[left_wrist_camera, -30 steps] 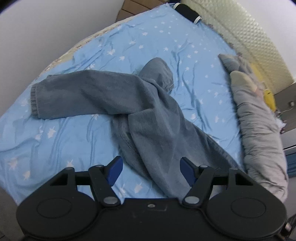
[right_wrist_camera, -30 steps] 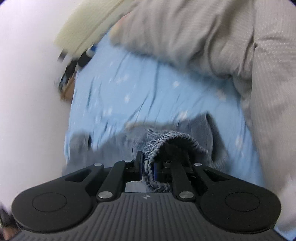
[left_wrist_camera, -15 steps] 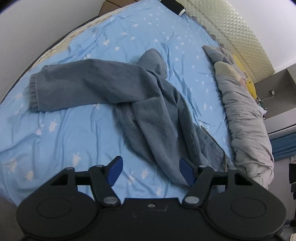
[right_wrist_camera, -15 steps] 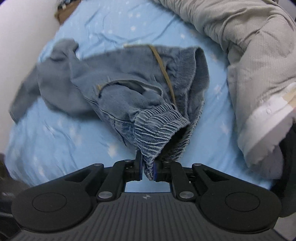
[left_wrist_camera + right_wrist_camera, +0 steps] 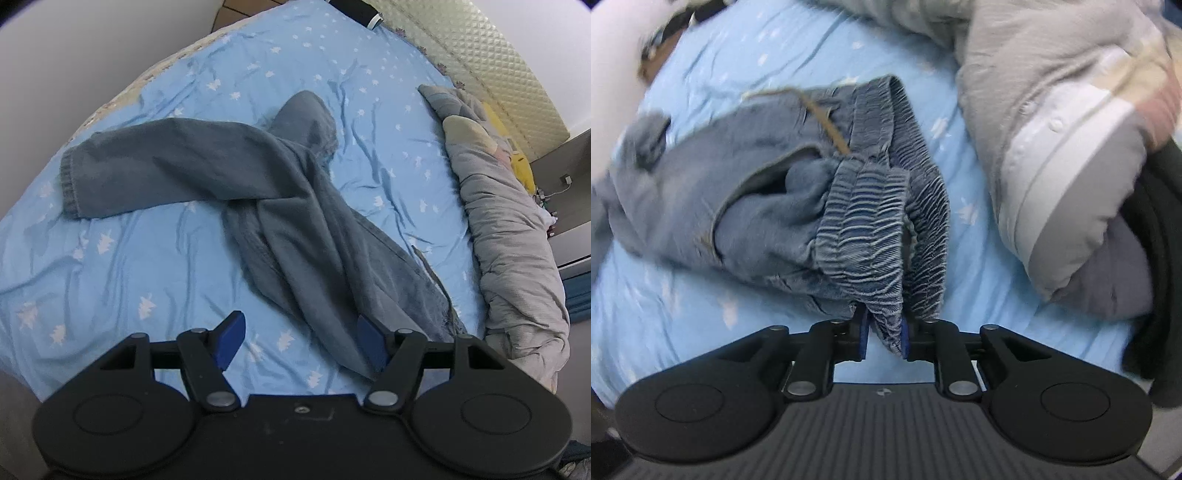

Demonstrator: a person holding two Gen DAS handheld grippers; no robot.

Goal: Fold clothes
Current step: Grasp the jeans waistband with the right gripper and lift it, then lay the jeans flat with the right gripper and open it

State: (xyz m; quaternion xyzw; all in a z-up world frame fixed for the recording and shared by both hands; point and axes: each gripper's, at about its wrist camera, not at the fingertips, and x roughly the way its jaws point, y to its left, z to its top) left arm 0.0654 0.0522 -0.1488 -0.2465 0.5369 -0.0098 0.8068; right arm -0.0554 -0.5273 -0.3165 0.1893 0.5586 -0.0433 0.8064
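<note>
My right gripper (image 5: 884, 338) is pinched on the elastic waistband (image 5: 875, 236) of the denim trousers (image 5: 295, 236), with the bunched band wedged between the blue pads. My left gripper (image 5: 301, 341) hangs with its fingers spread wide and nothing between them, above the trousers' near edge. The trousers sprawl across the blue star-print sheet (image 5: 129, 266), one leg flung out to the left, the other leg end crumpled toward the far side of the bed, so nothing here lies folded.

My worry is the grip: I hold only a gathered fold of elastic (thick, springy stuff), and a sharp tug could let it slide out. The grey quilt (image 5: 1052, 110) sits just beside the waistband, so a wide swing could snag it. The right view is blurred, so I cannot judge how deep the pinch goes.
</note>
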